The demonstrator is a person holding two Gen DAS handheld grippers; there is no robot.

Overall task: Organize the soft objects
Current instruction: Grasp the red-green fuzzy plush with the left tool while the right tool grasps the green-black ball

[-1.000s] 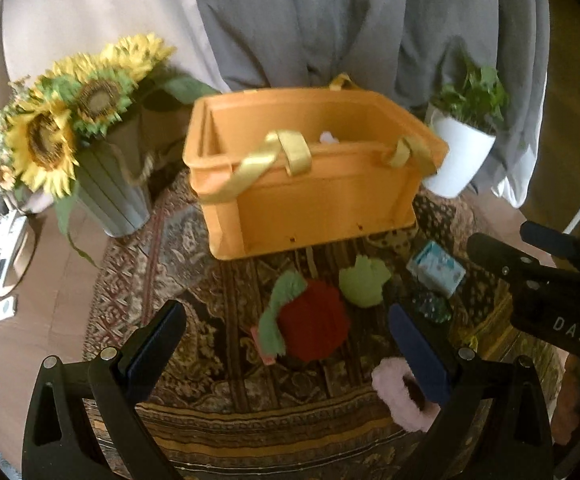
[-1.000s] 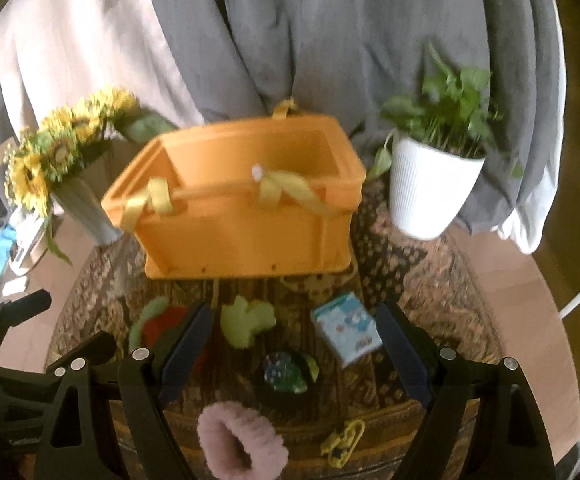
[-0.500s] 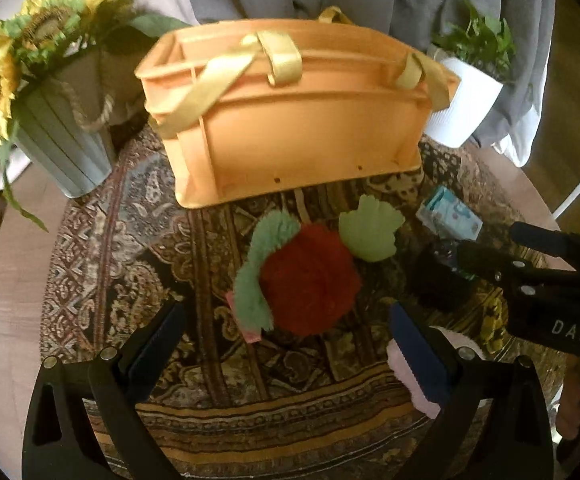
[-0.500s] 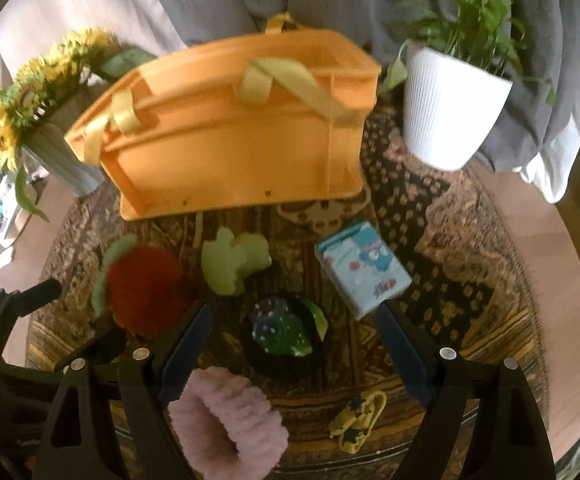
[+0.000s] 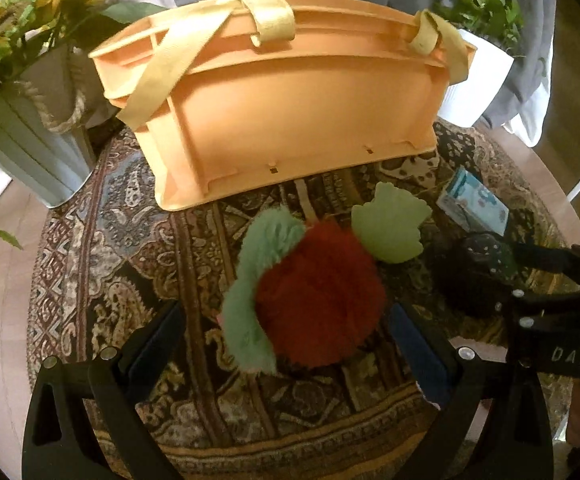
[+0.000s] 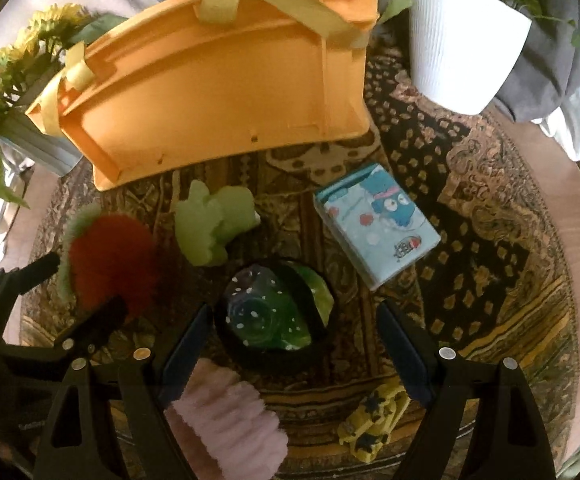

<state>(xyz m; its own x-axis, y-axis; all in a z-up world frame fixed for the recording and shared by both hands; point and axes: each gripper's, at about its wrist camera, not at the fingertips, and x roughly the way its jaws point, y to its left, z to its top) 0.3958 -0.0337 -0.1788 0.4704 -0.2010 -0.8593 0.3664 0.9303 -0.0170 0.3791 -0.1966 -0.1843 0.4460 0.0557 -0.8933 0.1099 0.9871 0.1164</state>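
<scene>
A fluffy red ball with a green fuzzy band (image 5: 314, 300) lies on the patterned rug, just ahead of my open left gripper (image 5: 286, 344), between its fingers. It also shows in the right wrist view (image 6: 110, 260). A pale green soft toy (image 5: 390, 224) (image 6: 214, 220) lies beside it. My open right gripper (image 6: 294, 344) hovers over a black ring holding a dark green speckled soft item (image 6: 274, 316). A pink fuzzy scrunchie (image 6: 226, 416) lies at the near edge. An orange basket with yellow straps (image 5: 290, 112) (image 6: 218, 84) stands behind.
A light blue cartoon box (image 6: 378, 224) and a yellow clip (image 6: 374, 420) lie on the rug. A white plant pot (image 6: 462, 44) stands at the back right, a grey sunflower vase (image 5: 30, 136) at the back left. Grey curtains hang behind.
Both grippers have moved forward and down towards the rug. The red ball now sits between my left fingers, the black ring between my right fingers. Nothing has been taken hold of.
</scene>
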